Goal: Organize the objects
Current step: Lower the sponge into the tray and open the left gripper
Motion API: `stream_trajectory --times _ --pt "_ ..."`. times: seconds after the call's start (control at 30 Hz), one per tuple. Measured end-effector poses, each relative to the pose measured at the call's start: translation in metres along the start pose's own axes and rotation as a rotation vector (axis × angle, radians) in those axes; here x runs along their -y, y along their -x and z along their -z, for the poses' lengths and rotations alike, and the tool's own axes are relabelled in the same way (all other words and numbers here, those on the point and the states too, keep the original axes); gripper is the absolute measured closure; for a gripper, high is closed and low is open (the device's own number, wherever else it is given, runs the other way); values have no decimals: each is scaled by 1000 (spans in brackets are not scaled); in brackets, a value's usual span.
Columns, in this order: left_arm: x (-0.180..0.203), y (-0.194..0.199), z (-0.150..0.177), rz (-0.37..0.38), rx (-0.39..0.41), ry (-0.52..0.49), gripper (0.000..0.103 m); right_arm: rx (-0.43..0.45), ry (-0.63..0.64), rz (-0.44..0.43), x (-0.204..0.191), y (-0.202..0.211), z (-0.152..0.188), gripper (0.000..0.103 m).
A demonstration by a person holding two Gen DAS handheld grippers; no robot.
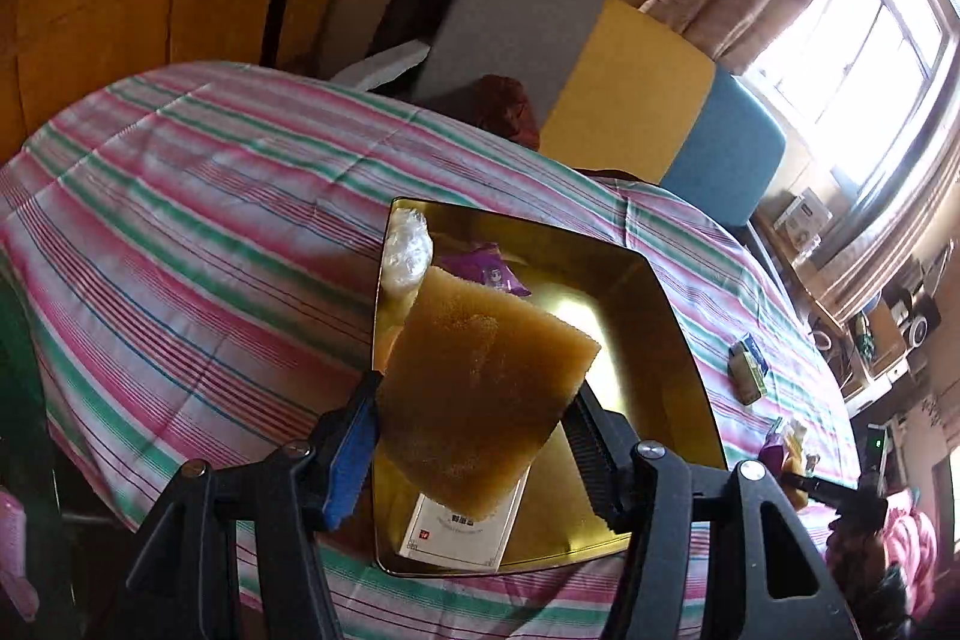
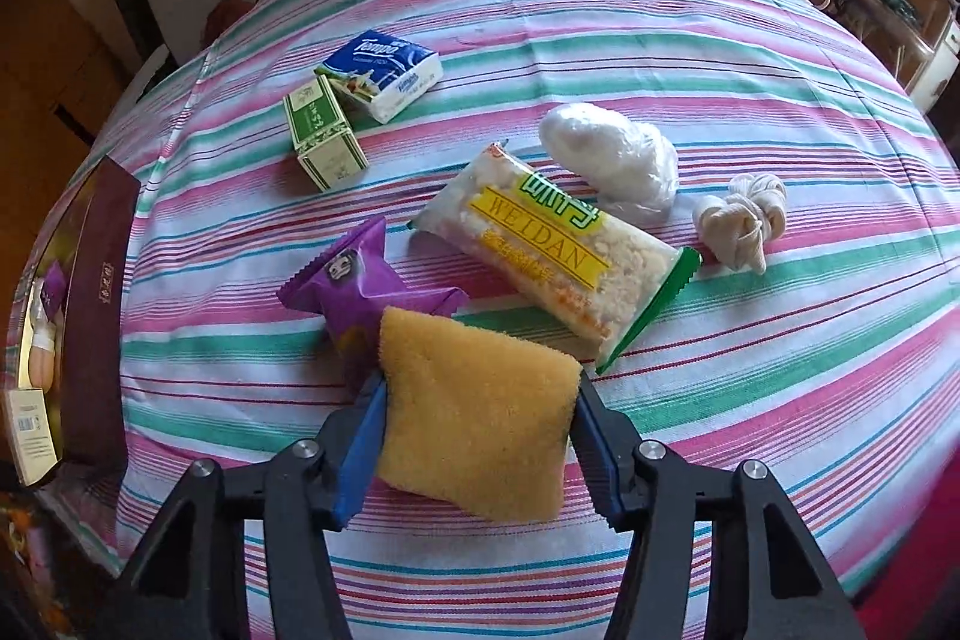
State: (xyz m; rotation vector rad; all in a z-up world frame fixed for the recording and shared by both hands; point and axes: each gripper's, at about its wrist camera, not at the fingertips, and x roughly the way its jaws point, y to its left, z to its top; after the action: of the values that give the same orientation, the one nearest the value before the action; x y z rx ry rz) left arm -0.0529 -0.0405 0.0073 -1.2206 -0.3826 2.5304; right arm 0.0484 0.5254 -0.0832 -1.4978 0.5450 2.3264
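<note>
Holding a sponge [image 1: 480,382] in the left gripper [image 1: 474,436], jaws closed on its two side edges, hanging above the gold tray [image 1: 660,340] in the middle of the striped desk [image 1: 180,220]. Holding a second, yellow sponge [image 2: 480,418] in the right gripper [image 2: 477,430] the same way, jaws pressing both sides, near the front edge of the desk and just near of the purple snack packet [image 2: 360,292].

Judging both sponges light, soft and springy: yielding under the pads, bowing a little rather than slipping, with nothing fragile about them. Taking them across the narrow width by the side edges, as here, looking the sensible grip; a flat drop into the tray likely enough.

Lying in the tray already: a white box [image 1: 462,532] at the near end, a purple packet [image 1: 486,274] and a clear plastic bundle [image 1: 408,250] at the far left corner.

Waiting farther out on the desk: a rice-cracker bag [image 2: 558,244], a plastic bag bundle [image 2: 612,154], a knotted cord [image 2: 744,220], a tissue pack [image 2: 384,70] and a green box [image 2: 324,136].

Hiding much of the tray floor behind the left sponge; cutting off the brown box [image 2: 96,310] at the left edge, its contents hard to make out.
</note>
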Motion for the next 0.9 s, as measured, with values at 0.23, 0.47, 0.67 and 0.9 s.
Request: stream_trajectory --times 0.23,0.47,0.67,0.9 --pt "51 -47 -17 60 -119 -94 42 5 6 6 -3 3 1 45" --pt "93 -131 -31 47 -310 -133 42 8 7 6 -4 4 2 45" --pt "93 -201 -54 -90 -359 -126 40 6 6 7 -6 2 2 45" --pt "75 -225 -70 -140 -360 -82 25 3 12 11 -8 4 3 45"
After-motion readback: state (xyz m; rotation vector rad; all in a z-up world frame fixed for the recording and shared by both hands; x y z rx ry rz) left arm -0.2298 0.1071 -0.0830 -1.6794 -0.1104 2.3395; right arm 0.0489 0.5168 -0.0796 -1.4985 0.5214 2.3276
